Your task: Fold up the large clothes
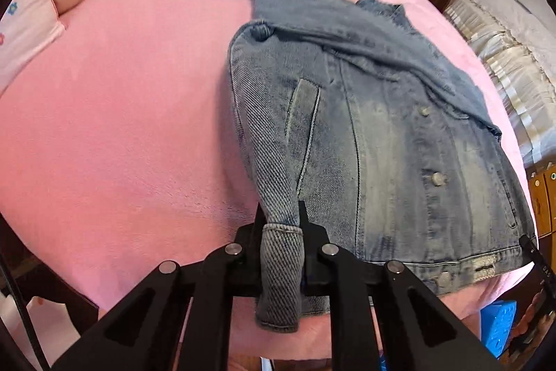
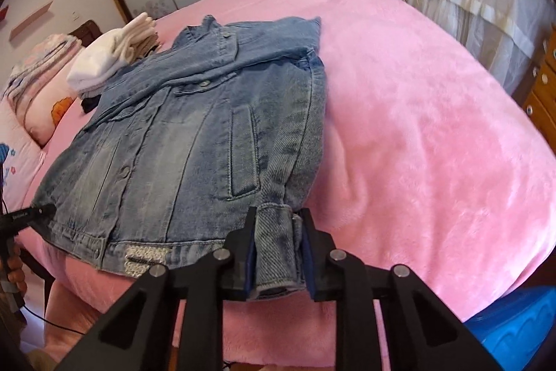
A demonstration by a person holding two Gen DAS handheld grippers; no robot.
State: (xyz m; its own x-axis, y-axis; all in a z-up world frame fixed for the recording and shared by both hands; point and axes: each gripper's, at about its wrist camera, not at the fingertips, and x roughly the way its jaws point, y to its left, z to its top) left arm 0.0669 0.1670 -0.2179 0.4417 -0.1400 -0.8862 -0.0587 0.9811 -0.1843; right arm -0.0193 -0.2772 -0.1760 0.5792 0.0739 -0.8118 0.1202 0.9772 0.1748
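left wrist view: left gripper [image 1: 282, 232] clamping a sleeve cuff [image 1: 280, 270] | right gripper [image 2: 278, 232] pinching the other cuff [image 2: 276, 249] | denim jacket [image 1: 375, 134] lying front-up on the pink bed [image 1: 121, 127] | step: sleeve fold | next: likely carrying cuffs inward across the chest

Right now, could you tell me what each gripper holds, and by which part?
Both hold the denim jacket: the left gripper grips one sleeve cuff, the right gripper the other.
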